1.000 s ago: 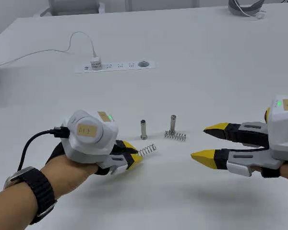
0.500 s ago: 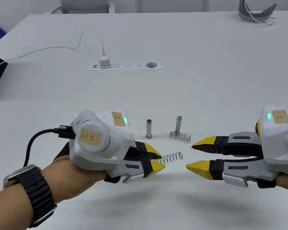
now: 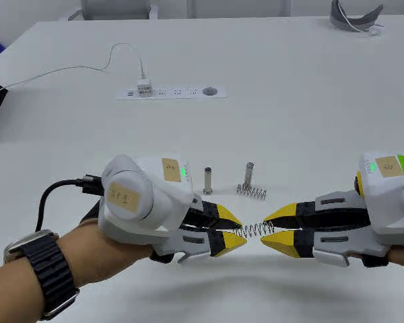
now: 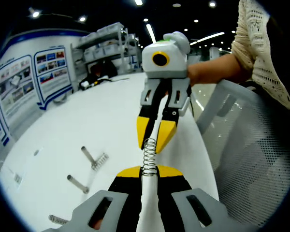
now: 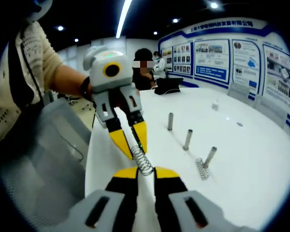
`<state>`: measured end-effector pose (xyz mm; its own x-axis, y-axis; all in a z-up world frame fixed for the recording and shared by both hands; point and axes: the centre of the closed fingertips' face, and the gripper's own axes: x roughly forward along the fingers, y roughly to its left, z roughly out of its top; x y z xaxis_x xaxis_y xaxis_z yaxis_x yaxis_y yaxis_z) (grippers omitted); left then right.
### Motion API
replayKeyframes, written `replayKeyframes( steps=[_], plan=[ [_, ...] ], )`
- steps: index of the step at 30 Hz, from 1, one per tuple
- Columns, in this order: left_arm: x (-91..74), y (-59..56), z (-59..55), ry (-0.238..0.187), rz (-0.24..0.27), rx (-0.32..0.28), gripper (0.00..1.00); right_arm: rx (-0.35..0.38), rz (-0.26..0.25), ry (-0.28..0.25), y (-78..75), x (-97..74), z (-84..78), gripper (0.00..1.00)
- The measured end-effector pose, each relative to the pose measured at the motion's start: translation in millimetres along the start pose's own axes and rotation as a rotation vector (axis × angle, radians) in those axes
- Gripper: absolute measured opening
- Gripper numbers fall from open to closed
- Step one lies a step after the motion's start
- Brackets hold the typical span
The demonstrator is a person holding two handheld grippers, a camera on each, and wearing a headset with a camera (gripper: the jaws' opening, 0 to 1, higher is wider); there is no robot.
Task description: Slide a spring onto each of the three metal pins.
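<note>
1. The spring (image 3: 256, 230) is up off the table, low centre of the head view, bridging the two tools.
2. The left gripper (image 3: 234, 230) is pinched tight on one end. The right gripper (image 3: 275, 227) is down to a narrow gap around the other end and looks like it's gripping too.
3. Imo only one should keep it, holding near one end so the free end stays open, lined up straight over a pin top.
4. Count, right of centre in the right gripper view: three pins. The top pin (image 5: 170, 121) seems to be wearing a spring, then there's a bare pin (image 5: 187, 139) and a lower pin (image 5: 210, 157) with a loose spring (image 5: 200, 169) at its foot. Three springs total.
</note>
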<state>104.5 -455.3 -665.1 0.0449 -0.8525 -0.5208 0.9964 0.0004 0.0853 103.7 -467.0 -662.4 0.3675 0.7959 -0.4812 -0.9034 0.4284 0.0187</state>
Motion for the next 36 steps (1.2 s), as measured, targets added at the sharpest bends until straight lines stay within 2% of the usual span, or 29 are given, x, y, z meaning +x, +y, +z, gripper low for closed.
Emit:
replayKeyframes(
  steps=[3,11,20,24,29,36],
  plan=[
    [-0.2,-0.8,-0.4,-0.001,-0.007,-0.001,0.10,0.018,0.012,-0.018,2.3,-2.1,6.7,0.13],
    [-1.5,0.6,2.7,-0.010,-0.002,0.001,0.10,-0.008,0.015,-0.019,5.9,-3.5,22.7,0.14],
    [-3.0,-0.7,-1.7,-0.011,0.016,-0.015,0.10,-0.023,0.040,-0.029,11.8,1.9,34.1,0.13],
    [-5.7,3.5,-0.1,-0.028,0.034,-0.039,0.10,-0.036,0.042,-0.032,9.5,3.7,40.9,0.13],
    [-9.4,8.8,2.6,-0.038,0.063,-0.041,0.10,-0.059,0.050,-0.042,9.6,7.7,52.2,0.13],
    [-12.3,10.7,2.1,-0.047,0.087,-0.051,0.10,-0.077,0.057,-0.046,11.1,13.9,59.7,0.12]
  ],
)
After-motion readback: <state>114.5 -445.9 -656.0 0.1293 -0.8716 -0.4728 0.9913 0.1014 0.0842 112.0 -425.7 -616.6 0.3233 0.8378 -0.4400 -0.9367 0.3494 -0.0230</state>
